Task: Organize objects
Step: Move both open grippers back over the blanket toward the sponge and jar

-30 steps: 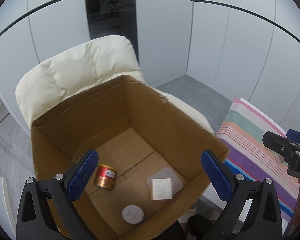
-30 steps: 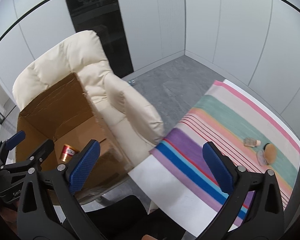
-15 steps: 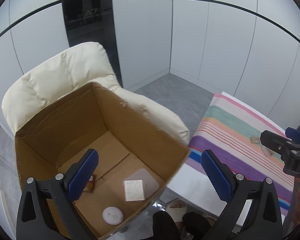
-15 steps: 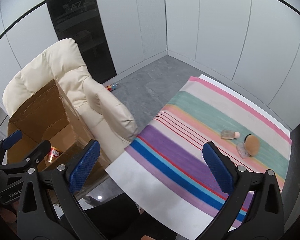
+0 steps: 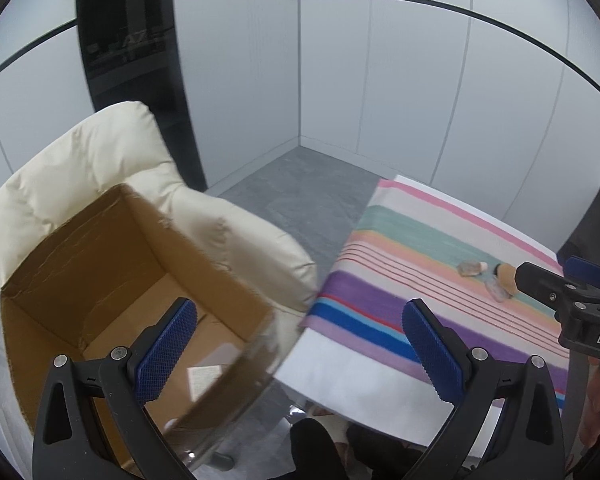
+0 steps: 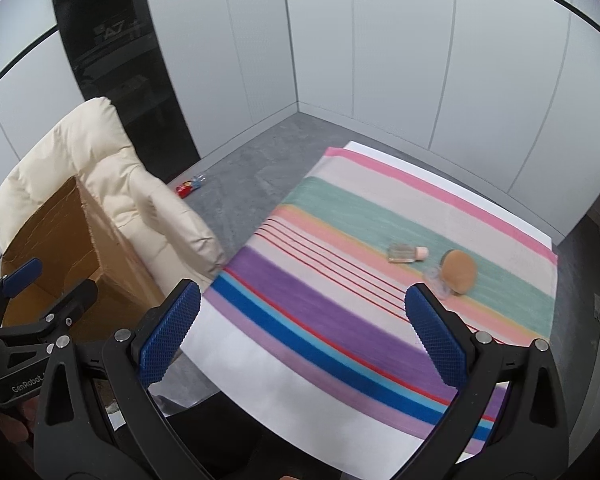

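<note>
Both tools were empty. The left gripper [image 5: 300, 346] stood with its jaws wide apart and nothing between the blue pads, and the right gripper [image 6: 302, 336] was spread just as wide, also holding nothing.

Taking the striped cloth [image 6: 340, 280] as the landmark: the right gripper hung above its near purple and blue bands, while the left gripper hung over the cloth's near left corner, its left pad over the cardboard box [image 5: 112, 280] that sat on the cream armchair [image 5: 100, 160] just left of the cloth.

What was left to sort lay on the far right part of the cloth, well ahead of the right gripper's fingers and closer to its right finger than its left. A small clear bottle [image 6: 406, 253] with a pink cap lay on its side on the pale orange band. Just beside it to the right sat a tan puff [image 6: 459, 271], touching or overlapping a clear lid-like piece [image 6: 436, 282]; which of the two, the blur did not let me tell.

The box already held at least one pale flat item [image 5: 206, 374], though it was smeared and I would only guess at a small carton. So the job looked partly done, with the cloth's last few pieces not yet collected. A red-labelled bottle [image 6: 190, 186] lay on the floor beyond the cloth's far left side.
</note>
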### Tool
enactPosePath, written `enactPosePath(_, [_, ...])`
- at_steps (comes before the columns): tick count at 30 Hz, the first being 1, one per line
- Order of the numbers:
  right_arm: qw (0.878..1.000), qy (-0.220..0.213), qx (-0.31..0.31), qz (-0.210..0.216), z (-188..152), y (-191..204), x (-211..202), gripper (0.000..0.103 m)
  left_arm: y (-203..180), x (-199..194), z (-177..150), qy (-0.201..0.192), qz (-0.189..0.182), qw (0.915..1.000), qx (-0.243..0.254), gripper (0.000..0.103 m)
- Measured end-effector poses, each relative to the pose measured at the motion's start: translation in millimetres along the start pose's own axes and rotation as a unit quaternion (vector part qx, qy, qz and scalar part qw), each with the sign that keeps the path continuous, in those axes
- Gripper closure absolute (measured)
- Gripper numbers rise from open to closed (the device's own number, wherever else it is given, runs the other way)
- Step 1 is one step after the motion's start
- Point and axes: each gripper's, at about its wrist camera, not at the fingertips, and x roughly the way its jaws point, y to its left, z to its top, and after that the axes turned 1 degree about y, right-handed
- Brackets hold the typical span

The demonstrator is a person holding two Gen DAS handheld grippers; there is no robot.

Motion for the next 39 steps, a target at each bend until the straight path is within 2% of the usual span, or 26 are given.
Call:
enactPosePath(15, [0.999, -0.003, 0.035, -0.040, -20.6, -63.8, -21.3, 0.000, -69.2, 3.6, 2.9, 0.008, -0.055, 0.9975, 0.045, 0.000])
enactPosePath(28, [0.994, 0.003, 0.058, -0.091, -45.4, -122.8, -31.8, 0.000, -139.7, 21.4, 15.9, 0.009, -0.100, 0.9884, 0.114, 0.001])
enactPosePath(32, [0.992, 0.010, 0.081, -0.101, -53.6, -148.6, -24.5, 0.000, -166.5, 42.0, 17.3, 0.022, -0.116, 0.9834, 0.137, 0.001])
enactPosePath(39, [0.987, 0.046, 0.103, -0.115, -59.0, -183.2, 17.3, 0.000, -203.2, 103.2, 21.9, 0.062, -0.137, 0.9758, 0.159, 0.007])
